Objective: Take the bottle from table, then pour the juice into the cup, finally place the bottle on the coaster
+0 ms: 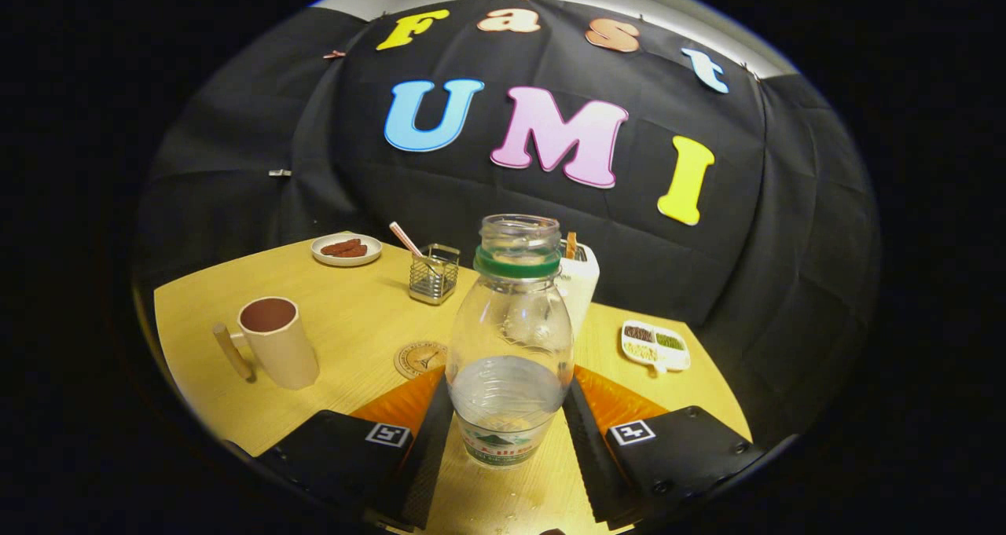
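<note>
Bottle first: one clear plastic bottle (509, 338) with a green neck ring and no cap stands upright between the fingers of the gripper (509, 409), about a third full of clear liquid, its label band near the base. Both fingers press against its lower sides, one at nine o'clock of the bottle and one at three o'clock, so the tongs are narrowed to the bottle's width and holding it. Whether its base touches the yellow wooden table (346, 323) or sits just above it, I cannot tell.

One beige cup (277, 342) with a straight side handle stands well apart at about nine o'clock of the bottle, its inside dark. One round brown coaster (419, 358) lies flat on the table just beside the bottle at about ten o'clock, partly hidden by it.

Beyond the fingers, at eleven o'clock, stands one small wire-mesh holder (435, 273) with a striped straw (405, 240) leaning out. Farther out the same way sits one white round plate (346, 249) carrying brown pieces. One white container (580, 283) rises right behind the bottle at one o'clock. One white divided dish (655, 345) with three fillings lies at three o'clock.
</note>
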{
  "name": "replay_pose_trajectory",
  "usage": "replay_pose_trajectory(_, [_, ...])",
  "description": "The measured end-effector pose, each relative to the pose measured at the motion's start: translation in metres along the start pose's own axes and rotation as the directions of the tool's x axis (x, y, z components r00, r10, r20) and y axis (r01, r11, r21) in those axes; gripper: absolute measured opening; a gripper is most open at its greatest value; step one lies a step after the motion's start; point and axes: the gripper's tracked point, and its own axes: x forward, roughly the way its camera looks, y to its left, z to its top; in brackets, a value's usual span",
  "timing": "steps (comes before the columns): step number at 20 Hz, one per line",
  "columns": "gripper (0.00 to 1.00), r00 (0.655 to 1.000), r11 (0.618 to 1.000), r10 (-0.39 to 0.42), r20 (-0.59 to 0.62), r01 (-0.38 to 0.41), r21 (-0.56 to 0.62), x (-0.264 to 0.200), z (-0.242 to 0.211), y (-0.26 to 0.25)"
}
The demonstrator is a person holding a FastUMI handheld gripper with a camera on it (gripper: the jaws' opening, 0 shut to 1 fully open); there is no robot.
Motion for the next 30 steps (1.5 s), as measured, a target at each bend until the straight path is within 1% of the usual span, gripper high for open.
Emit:
replay_pose_trajectory(3, [0.76,1.0,0.996,0.009,0.025,-0.007,-0.086,0.002,0.024,0.009])
replay_pose_trajectory(5, [0.76,1.0,0.989,0.003,0.026,0.001,-0.145,0.001,0.036,0.016])
replay_pose_trajectory(8, [0.77,1.0,0.98,-0.014,0.017,0.017,-0.2,0.002,0.048,0.028])
replay_pose_trajectory(12, [0.77,0.998,0.946,-0.06,0.008,0.06,-0.317,0.007,0.058,0.04])
replay_pose_trajectory(16, [0.77,0.997,0.9,-0.077,0.028,0.081,-0.428,0.013,0.068,0.058])
replay_pose_trajectory(20, [0.76,0.999,0.838,-0.049,0.021,0.052,-0.543,0.022,0.063,0.086])
replay_pose_trajectory(22, [0.76,0.999,0.794,-0.035,0.017,0.039,-0.607,0.027,0.058,0.097])
replay_pose_trajectory(24, [0.76,0.999,0.732,-0.034,-0.002,0.023,-0.681,0.031,0.048,0.105])
replay_pose_trajectory(25, [0.76,0.999,0.713,-0.03,-0.023,0.005,-0.701,0.033,0.041,0.108])
replay_pose_trajectory(27, [0.75,0.998,0.682,-0.034,-0.061,-0.022,-0.731,0.04,0.028,0.115])
replay_pose_trajectory(30, [0.75,0.998,0.64,-0.026,-0.064,-0.033,-0.767,0.046,0.028,0.125])
